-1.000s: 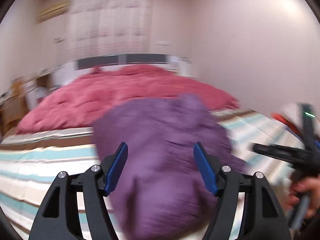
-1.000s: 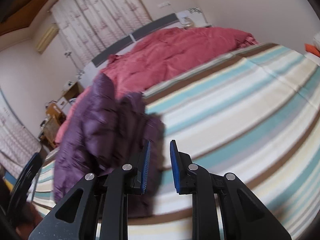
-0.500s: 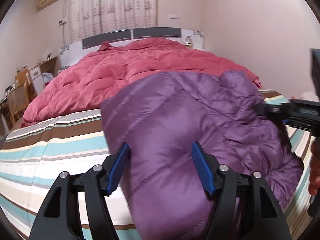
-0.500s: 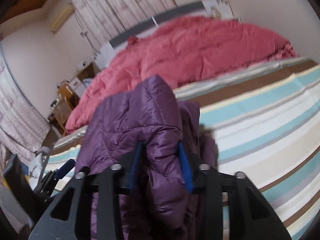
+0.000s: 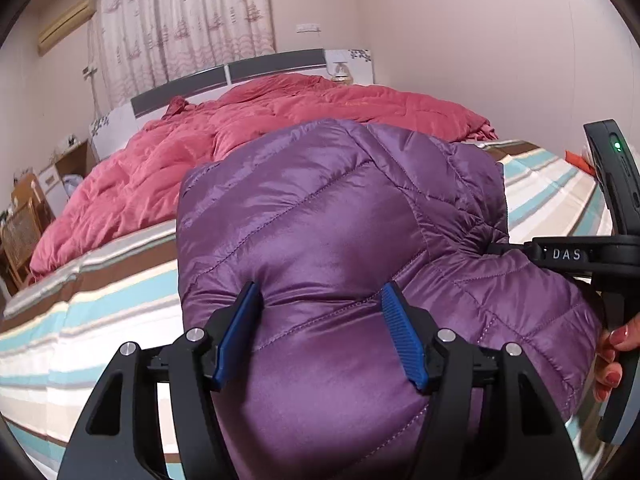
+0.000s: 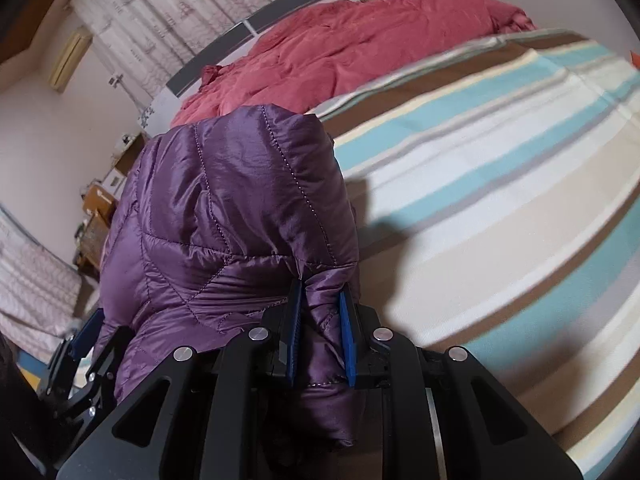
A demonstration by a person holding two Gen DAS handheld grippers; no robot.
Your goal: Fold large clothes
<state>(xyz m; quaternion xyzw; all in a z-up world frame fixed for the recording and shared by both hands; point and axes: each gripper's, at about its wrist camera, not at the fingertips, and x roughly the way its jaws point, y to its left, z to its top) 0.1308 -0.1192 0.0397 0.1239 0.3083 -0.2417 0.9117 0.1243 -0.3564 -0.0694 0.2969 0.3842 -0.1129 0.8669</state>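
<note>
Right wrist: striped bedsheet point(image 6: 500, 184) expanse

My shiny purple quilted down jacket point(image 5: 332, 216) shows diamond stitch lines in matching thread. My left black plastic gripper point(image 5: 320, 332) and right black plastic gripper point(image 6: 320, 332) both carry ribbed blue pads point(image 6: 345, 328). The flat bed sheet point(image 6: 500, 200) is striped in white, turquoise, beige and brown. The rumpled quilted duvet point(image 5: 168, 160) is rose red. The curtain point(image 5: 188, 16) is pale with small printed motifs.

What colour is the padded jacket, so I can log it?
Purple jacket, shiny and quilted; clearest in the left wrist view.
</note>
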